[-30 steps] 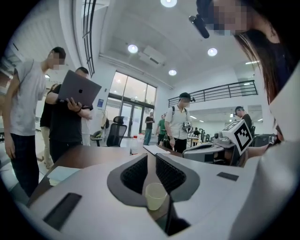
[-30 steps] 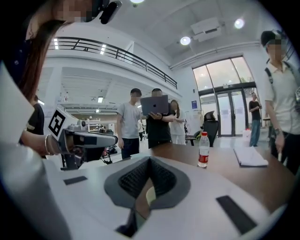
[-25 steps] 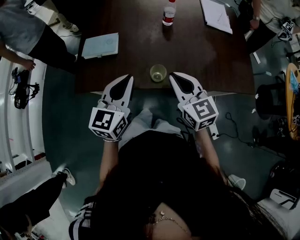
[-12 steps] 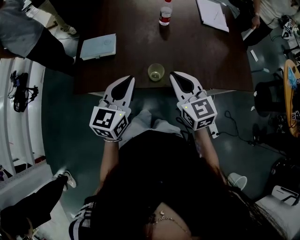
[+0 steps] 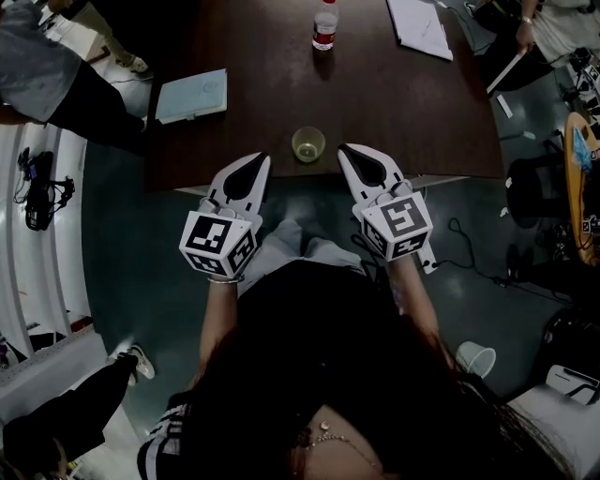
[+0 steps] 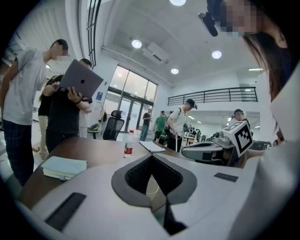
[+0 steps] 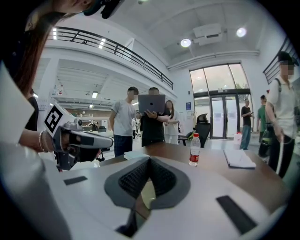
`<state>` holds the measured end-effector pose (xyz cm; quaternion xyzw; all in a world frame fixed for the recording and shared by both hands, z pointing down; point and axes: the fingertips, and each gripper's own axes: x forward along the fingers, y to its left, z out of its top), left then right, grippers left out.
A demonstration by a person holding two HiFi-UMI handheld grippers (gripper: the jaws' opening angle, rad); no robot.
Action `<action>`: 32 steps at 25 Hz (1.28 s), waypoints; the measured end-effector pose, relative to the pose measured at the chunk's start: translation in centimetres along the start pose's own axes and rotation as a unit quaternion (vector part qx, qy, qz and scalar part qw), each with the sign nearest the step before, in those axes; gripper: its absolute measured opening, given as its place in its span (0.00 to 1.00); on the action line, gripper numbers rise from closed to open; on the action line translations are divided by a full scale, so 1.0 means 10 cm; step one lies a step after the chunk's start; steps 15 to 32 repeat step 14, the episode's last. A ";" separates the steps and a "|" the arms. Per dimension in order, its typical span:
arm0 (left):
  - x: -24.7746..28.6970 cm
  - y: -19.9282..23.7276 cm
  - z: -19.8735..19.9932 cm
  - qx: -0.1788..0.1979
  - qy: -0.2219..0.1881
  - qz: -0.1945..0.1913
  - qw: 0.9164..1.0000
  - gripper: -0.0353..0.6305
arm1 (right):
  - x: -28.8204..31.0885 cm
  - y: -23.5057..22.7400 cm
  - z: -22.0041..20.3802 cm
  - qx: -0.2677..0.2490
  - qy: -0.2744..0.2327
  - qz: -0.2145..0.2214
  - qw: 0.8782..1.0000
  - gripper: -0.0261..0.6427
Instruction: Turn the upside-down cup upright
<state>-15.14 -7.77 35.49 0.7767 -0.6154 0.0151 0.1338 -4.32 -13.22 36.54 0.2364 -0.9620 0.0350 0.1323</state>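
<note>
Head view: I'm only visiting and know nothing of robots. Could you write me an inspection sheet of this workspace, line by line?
Surface: dark wooden table, mostly bare.
Job's things: clear cup near the table's near edge; which way up it stands cannot be told.
Clutter: bottle, notebook and papers, all apart from the clear cup.
Grippers: left gripper and right gripper are both shut and empty, one on either side of the clear cup, not touching it.
Cables: black cable on the floor at right.
Surroundings: people standing round the table; a white cup on the floor.
</note>
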 end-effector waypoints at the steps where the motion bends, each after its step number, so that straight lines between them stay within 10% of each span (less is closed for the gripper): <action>1: 0.01 0.00 0.00 -0.001 0.001 -0.001 1.000 0.06 | 0.00 -0.01 0.00 0.000 0.000 0.000 1.000 0.06; 32: 0.15 -0.07 -0.04 -0.005 0.011 -0.022 1.000 0.06 | 0.03 -0.07 -0.02 0.002 0.003 -0.003 1.000 0.06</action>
